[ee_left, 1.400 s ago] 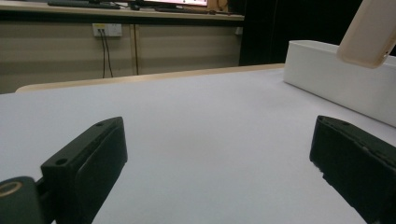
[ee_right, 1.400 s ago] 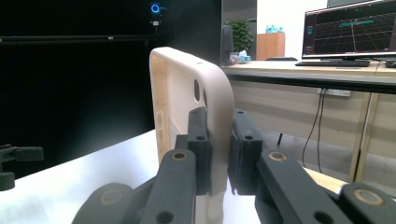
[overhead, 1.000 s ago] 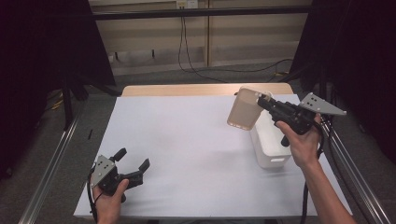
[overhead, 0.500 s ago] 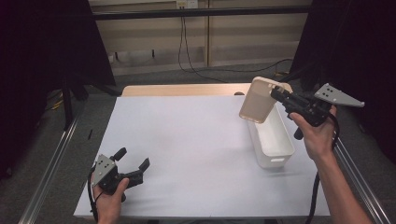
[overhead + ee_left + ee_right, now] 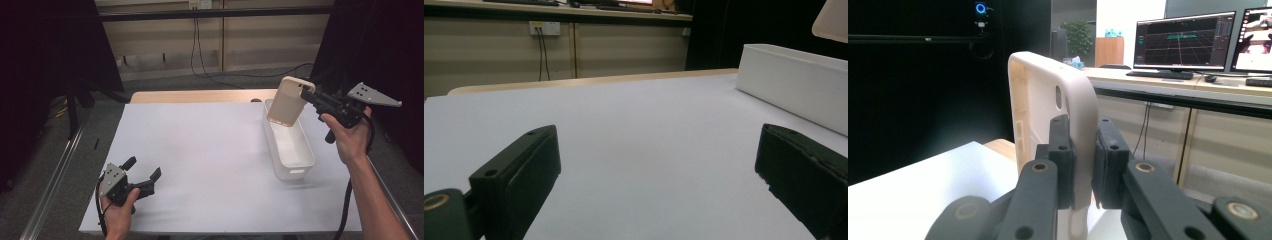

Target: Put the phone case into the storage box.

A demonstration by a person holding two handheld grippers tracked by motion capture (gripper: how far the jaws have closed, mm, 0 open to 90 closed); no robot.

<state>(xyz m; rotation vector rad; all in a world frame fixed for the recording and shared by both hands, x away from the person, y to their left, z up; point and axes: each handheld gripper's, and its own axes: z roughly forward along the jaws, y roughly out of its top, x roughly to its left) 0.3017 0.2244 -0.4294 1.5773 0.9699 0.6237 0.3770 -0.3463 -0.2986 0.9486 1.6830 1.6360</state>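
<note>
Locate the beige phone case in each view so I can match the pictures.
High view: the phone case hangs upper right, pinched by the right hand-held gripper above the white bin.
Left gripper view: a pale corner of it at the top right edge.
Right gripper view: centre, upright between the jaws.
Shared landmark: the white bin.

Phone case (image 5: pixel 288 101) is noted as pale beige, plain, unpatterned; bin (image 5: pixel 290 150) is recorded as white; table sheet (image 5: pixel 200 150) is seen as plain white, with a light wood edge at the far side; both grippers' bodies are recorded as black, plates grey.
</note>
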